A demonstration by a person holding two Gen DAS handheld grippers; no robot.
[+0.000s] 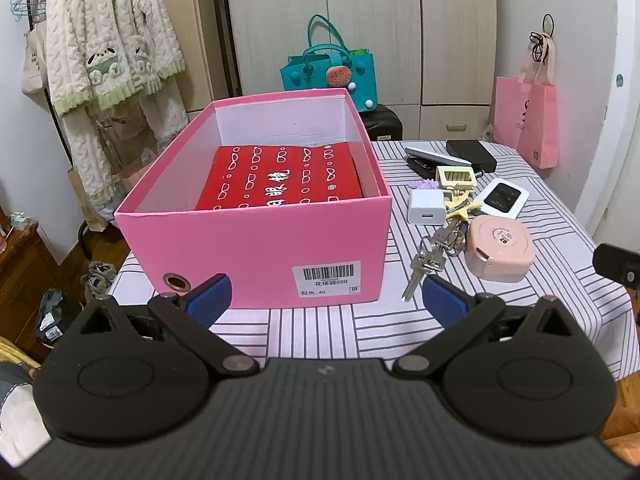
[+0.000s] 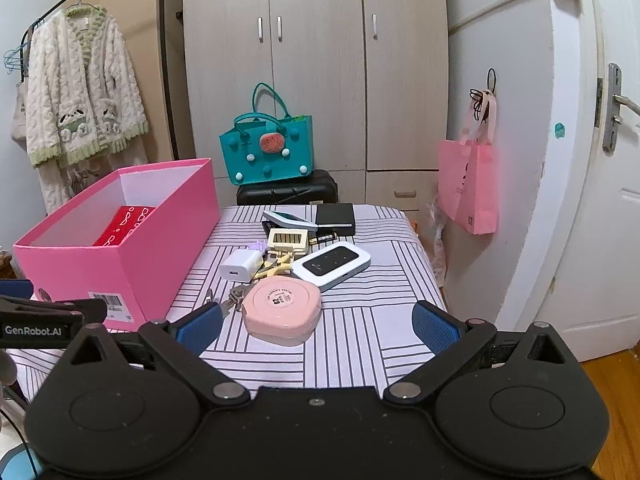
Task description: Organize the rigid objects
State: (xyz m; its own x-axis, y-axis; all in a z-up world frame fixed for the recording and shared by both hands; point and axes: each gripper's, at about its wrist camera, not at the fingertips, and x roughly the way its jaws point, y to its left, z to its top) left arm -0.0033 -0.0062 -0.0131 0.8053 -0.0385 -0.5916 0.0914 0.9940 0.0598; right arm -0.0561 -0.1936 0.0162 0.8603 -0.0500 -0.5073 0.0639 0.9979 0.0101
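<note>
A pink box (image 1: 256, 248) stands on the striped table (image 1: 320, 332) with a red patterned box (image 1: 280, 178) inside; it also shows in the right wrist view (image 2: 120, 248). To its right lie a pink round tape measure (image 2: 282, 307), keys (image 1: 426, 258), a white charger (image 2: 239, 265), a white pocket router (image 2: 332, 264), a cream clip (image 2: 288, 239), a stapler (image 2: 286, 219) and a black case (image 2: 335, 218). My left gripper (image 1: 326, 298) is open and empty in front of the pink box. My right gripper (image 2: 316, 326) is open and empty just before the tape measure.
A teal bag (image 2: 268, 152) sits on a black case behind the table. A pink bag (image 2: 468, 184) hangs on the wall at right. Clothes (image 2: 80, 120) hang on a rack at left. Wardrobe doors stand behind.
</note>
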